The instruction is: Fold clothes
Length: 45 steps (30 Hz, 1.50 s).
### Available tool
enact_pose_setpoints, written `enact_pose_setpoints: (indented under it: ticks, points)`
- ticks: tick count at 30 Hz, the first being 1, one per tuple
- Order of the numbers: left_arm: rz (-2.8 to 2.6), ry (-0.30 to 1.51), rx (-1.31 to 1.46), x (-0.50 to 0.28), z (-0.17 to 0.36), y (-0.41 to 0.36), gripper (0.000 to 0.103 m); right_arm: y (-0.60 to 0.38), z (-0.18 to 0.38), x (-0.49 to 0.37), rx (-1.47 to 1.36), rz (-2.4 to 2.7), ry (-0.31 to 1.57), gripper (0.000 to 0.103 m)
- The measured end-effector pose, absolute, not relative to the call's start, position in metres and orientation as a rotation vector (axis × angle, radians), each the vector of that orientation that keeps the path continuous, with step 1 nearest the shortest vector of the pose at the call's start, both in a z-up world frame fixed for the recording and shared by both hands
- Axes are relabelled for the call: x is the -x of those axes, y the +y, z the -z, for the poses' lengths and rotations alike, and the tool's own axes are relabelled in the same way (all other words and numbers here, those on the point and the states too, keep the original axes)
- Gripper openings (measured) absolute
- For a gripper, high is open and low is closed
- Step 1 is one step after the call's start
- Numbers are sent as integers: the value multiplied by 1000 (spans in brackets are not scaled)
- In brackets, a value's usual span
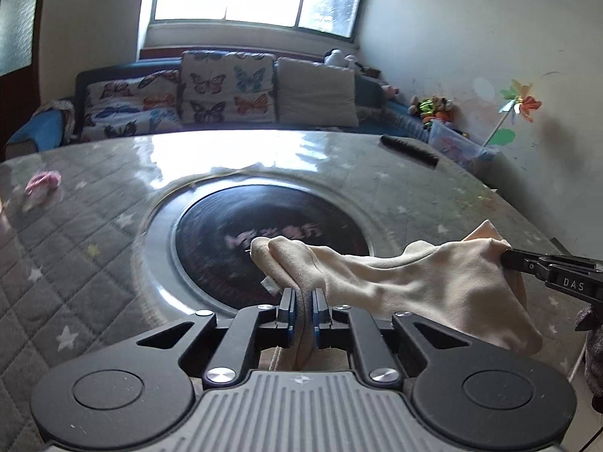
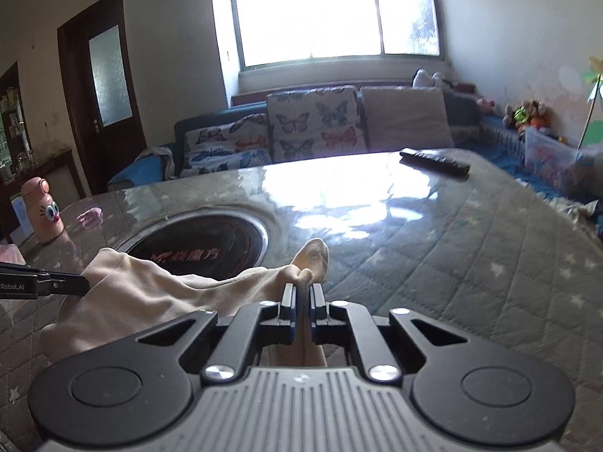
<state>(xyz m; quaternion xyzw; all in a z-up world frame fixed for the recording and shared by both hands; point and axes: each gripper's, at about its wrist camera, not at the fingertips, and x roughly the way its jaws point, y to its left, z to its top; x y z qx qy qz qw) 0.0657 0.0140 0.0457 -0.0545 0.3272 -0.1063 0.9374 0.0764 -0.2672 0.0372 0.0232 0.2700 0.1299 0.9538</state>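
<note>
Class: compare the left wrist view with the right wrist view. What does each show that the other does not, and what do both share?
Left wrist only: a hand at the right edge.
Right wrist only: a pink bottle with cartoon eyes and a dark door.
Both: the cream cloth stretched between the left tongs and right tongs, each shut on it, plus the sofa and window.

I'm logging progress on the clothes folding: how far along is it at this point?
Early stage. Done: both tongs, left and right, are shut on opposite ends of the cream garment. In hand: it hangs bunched between them above the quilted table. Left: no fold shows yet, so spreading and folding remain.
</note>
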Motion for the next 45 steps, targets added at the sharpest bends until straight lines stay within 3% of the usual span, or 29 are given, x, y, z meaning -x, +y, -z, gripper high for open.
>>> enact_pose_setpoints:
  ticks: [8, 19, 23, 24, 27, 28, 35, 39, 42, 43, 44, 45]
  points:
    - [307, 677, 105, -84, -46, -26, 10, -302, -53, -68, -47, -150, 525, 6]
    - [299, 775, 72, -108, -11, -44, 11, -336, -7, -84, -112, -82, 649, 7]
    - [294, 778, 72, -107, -9, -41, 19, -348, 5, -89, -177, -82, 681, 14]
    - [292, 778, 73, -107, -9, -41, 29, -352, 7, -88, -198, -84, 684, 16]
    - [287, 779, 77, -109, -9, -40, 44, -364, 10, -88, -257, -106, 688, 30]
    - [286, 782, 78, -110, -8, -40, 45, -367, 12, -88, -272, -114, 692, 36]
    - [280, 815, 88, -118, 0, -45, 49, -372, 21, -93, -300, -144, 706, 37]
    - [288, 818, 97, -120, 2, -47, 41, -364, 22, -97, -283, -165, 701, 35]
    - [296, 809, 98, -119, 0, -49, 24, -360, 22, -98, -300, -174, 711, 11]
    - [293, 803, 94, -119, -3, -50, 20, -359, 21, -97, -301, -170, 708, 10]
    - [288, 795, 89, -118, -6, -52, 10, -357, 19, -95, -292, -164, 700, 10]
    - [283, 788, 83, -118, -9, -53, 8, -356, 15, -93, -283, -160, 688, 9]
